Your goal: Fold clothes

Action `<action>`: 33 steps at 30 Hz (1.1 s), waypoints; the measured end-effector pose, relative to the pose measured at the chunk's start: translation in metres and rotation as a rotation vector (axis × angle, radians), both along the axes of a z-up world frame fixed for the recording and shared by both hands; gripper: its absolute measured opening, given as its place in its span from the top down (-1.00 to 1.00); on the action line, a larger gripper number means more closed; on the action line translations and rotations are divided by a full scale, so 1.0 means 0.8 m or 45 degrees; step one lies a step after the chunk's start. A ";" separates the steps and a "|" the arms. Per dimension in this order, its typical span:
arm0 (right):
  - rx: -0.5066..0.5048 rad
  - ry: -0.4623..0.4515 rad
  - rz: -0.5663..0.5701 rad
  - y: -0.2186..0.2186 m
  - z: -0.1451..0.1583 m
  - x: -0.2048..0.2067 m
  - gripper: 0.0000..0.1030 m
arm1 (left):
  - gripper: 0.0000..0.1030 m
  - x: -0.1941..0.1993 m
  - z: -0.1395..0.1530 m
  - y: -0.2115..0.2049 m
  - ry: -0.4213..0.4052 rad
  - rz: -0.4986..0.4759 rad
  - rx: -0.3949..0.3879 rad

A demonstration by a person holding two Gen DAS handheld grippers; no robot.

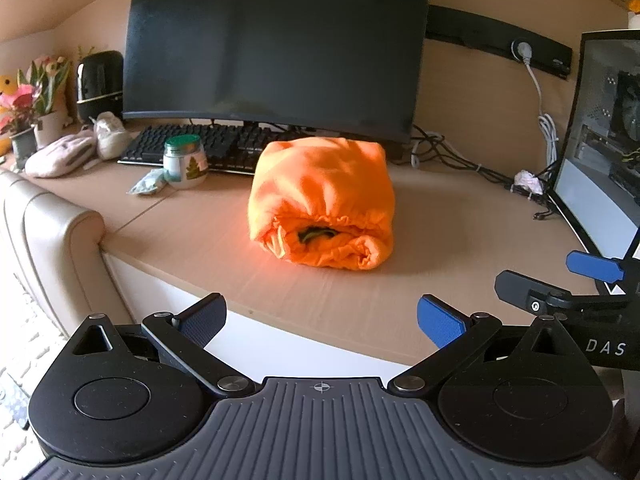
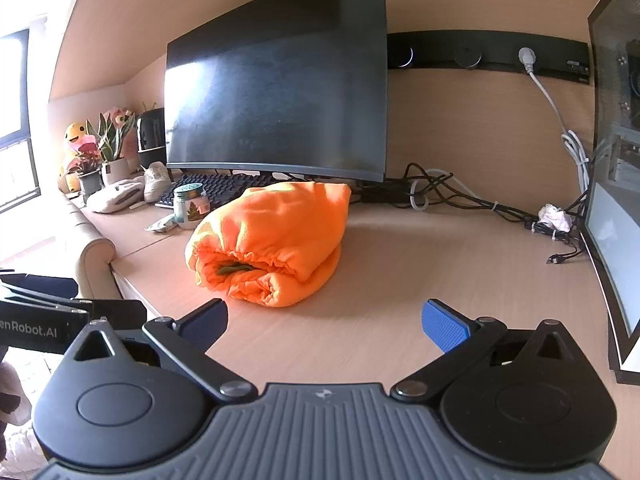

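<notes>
Wooden desk (image 1: 440, 216), dark monitor (image 1: 276, 40), keyboard (image 1: 212, 144), folded orange garment (image 1: 322, 202)

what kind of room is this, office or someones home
Most likely a home computer desk: a large monitor and keyboard on a wooden desk, with potted plants and a plush toy at one end.

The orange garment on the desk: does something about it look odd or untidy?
The orange garment is a thick bundle, not a flat fold: its gathered hem bulges open at the near end, and something dark green shows inside. Both tools are open and apart from it.
</notes>
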State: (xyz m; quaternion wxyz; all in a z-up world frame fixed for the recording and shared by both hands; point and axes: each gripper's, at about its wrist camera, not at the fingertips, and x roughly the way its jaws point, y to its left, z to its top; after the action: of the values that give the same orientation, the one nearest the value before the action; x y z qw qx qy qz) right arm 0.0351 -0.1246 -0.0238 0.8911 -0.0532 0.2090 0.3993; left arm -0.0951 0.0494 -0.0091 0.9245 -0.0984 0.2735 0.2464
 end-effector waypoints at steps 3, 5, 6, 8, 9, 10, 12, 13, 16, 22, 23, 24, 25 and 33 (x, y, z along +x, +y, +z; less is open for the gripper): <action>-0.006 -0.004 -0.010 -0.002 0.000 0.000 -1.00 | -1.00 0.002 0.000 -0.003 0.001 -0.008 0.007; -0.011 -0.007 -0.016 -0.003 -0.001 0.000 -1.00 | -1.00 0.003 -0.001 -0.004 0.004 -0.011 0.007; -0.014 -0.009 -0.018 -0.003 -0.001 -0.001 -1.00 | -1.00 0.003 -0.001 -0.005 0.006 -0.011 0.005; -0.022 -0.017 -0.022 -0.003 -0.002 -0.002 -1.00 | -1.00 0.003 -0.002 -0.005 0.010 -0.009 0.000; -0.025 -0.021 -0.024 -0.003 -0.003 -0.002 -1.00 | -1.00 0.003 -0.002 -0.005 0.011 -0.009 -0.003; -0.026 -0.025 -0.026 -0.002 -0.003 -0.003 -1.00 | -1.00 0.003 -0.002 -0.005 0.013 -0.008 -0.006; -0.033 -0.029 -0.028 0.000 -0.005 -0.004 -1.00 | -1.00 0.001 -0.003 -0.006 0.015 -0.008 -0.008; -0.039 -0.030 -0.028 0.001 -0.005 -0.005 -1.00 | -1.00 0.001 -0.003 -0.006 0.016 -0.007 -0.007; -0.061 -0.024 -0.010 0.005 -0.006 -0.007 -1.00 | -1.00 -0.001 -0.003 -0.006 0.019 -0.002 -0.011; -0.065 -0.015 -0.002 0.005 -0.004 -0.008 -1.00 | -1.00 -0.005 -0.003 -0.002 0.011 -0.001 -0.025; -0.064 -0.017 -0.003 0.005 -0.004 -0.009 -1.00 | -1.00 -0.005 -0.003 -0.001 0.013 0.003 -0.022; -0.063 -0.018 -0.003 0.005 -0.004 -0.009 -1.00 | -1.00 -0.005 -0.002 -0.001 0.015 0.010 -0.016; -0.064 -0.020 -0.004 0.005 -0.004 -0.009 -1.00 | -1.00 -0.005 -0.002 -0.001 0.018 0.015 -0.010; -0.056 -0.047 -0.025 0.005 -0.002 -0.011 -1.00 | -1.00 -0.005 0.000 -0.002 0.014 0.021 0.041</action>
State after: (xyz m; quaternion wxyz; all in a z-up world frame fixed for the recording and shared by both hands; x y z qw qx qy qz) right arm 0.0262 -0.1208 -0.0256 0.8974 -0.0781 0.2016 0.3846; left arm -0.0991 0.0480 -0.0092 0.9225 -0.0842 0.2736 0.2589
